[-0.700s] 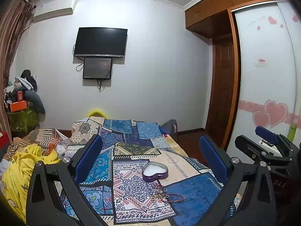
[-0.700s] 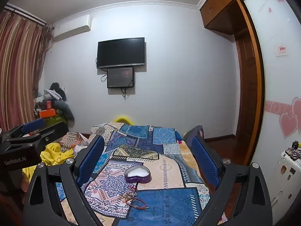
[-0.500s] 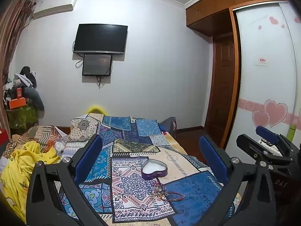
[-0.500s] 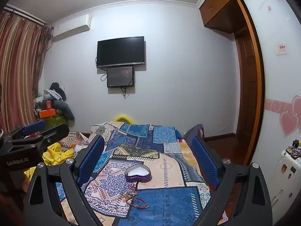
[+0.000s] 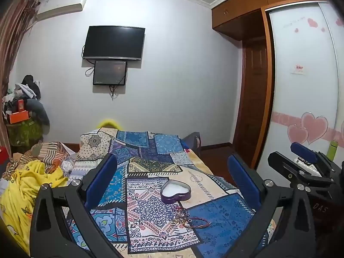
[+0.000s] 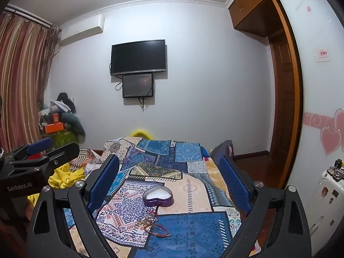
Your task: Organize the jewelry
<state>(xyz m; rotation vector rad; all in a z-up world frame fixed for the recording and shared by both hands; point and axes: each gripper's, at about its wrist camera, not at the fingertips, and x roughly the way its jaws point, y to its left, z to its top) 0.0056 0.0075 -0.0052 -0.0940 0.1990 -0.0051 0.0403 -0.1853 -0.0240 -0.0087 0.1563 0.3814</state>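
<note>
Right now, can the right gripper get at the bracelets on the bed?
Probably yes. The right gripper is open and empty, the bracelets lie in the open on the quilt just in front of the heart box, with nothing between.

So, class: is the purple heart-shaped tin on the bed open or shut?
Open: the purple heart-shaped tin has no lid, and its white lining shows.

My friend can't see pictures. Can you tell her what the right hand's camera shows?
A purple heart-shaped box with a white inside sits open on a blue patchwork bedspread, with a small tangle of bracelets lying just in front of it. The right gripper frames them, jaws wide apart. A dark TV hangs on the far wall.
</note>
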